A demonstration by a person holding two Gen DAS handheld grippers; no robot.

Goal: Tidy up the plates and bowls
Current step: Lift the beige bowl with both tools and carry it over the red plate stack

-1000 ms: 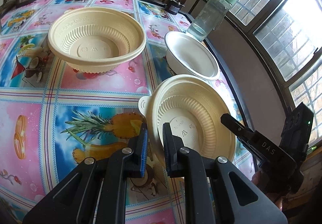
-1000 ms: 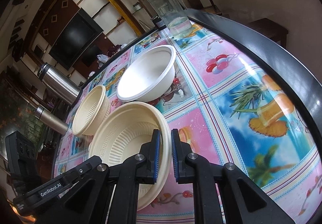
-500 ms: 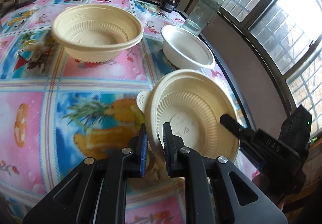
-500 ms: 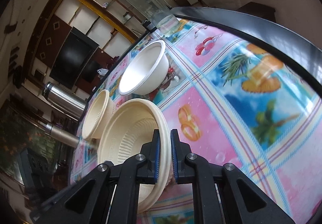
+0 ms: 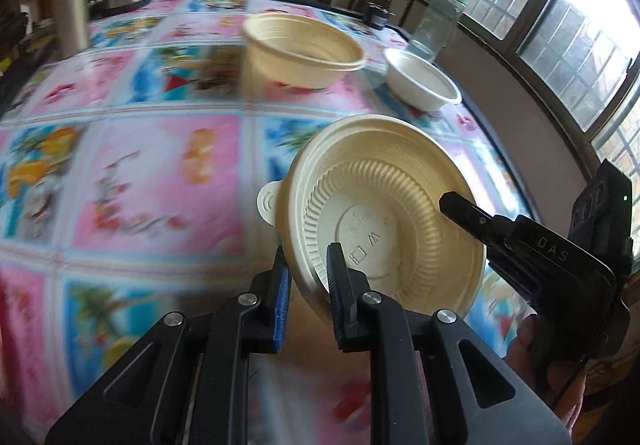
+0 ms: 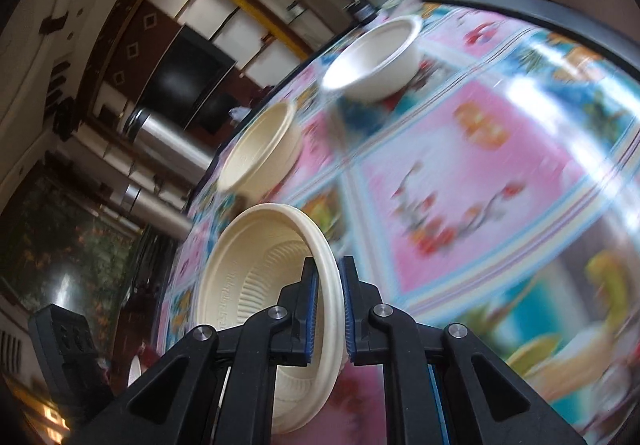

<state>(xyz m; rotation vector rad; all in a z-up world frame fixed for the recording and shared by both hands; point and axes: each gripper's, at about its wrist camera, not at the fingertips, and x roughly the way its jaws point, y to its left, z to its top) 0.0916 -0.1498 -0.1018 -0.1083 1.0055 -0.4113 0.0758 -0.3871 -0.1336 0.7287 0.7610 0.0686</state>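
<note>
Both grippers hold one and the same cream ribbed bowl, lifted clear of the tabletop and tipped so that its open mouth faces the left wrist camera: the left gripper has its fingers closed on the near lower rim, one finger outside the wall and one inside, and the right gripper clamps the opposite rim edge-on, again one finger on each side. The relation the next move turns on, as I judge it, is where this bowl lies from the second cream bowl, which stands upright further along the tabletop, ahead and to the left of the carried one, with the smaller white bowl well apart from it to the right, near a clear jar with a green lid. A bowl has no long axis to speak of; what counts is its tilt (it would have to be levelled, mouth up, before it could nest in the matching one). Neither hand is plainly nearer the target, since they share the load. The left gripper points forward and slightly down; the right comes in from the right side, its body showing in the left view, with part of the person's hand beneath it
</note>
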